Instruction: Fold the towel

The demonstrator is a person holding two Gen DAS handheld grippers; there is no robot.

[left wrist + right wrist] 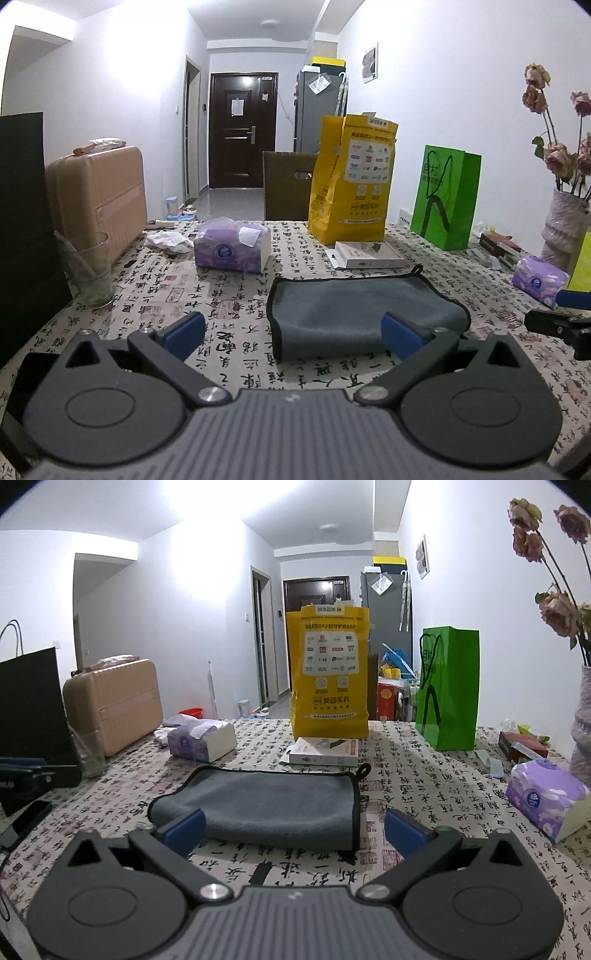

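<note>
— While both of my grippers hang over the table [236, 354], what do they hold?

— Nothing. My left gripper [293, 332] is spread wide, blue pads apart, touching nothing. My right gripper [295, 829] is just as wide and just as bare.

— And the towel?

— The towel [354, 314] lies folded on the cloth just ahead of both, its black-piped edges at the left, far and right sides, its rolled fold nearest me. From the left it sits ahead and a little right; from the right, ahead and a little left.

— Room to move?

— Open cloth lies between my fingers and the fold. A box [325, 753] sits just beyond the towel's far edge, a yellow bag [328, 672] behind that.

— Anything only one view gives?

— The left view catches my right gripper at its right edge; the right view shows a phone [26, 821] far left.
</note>
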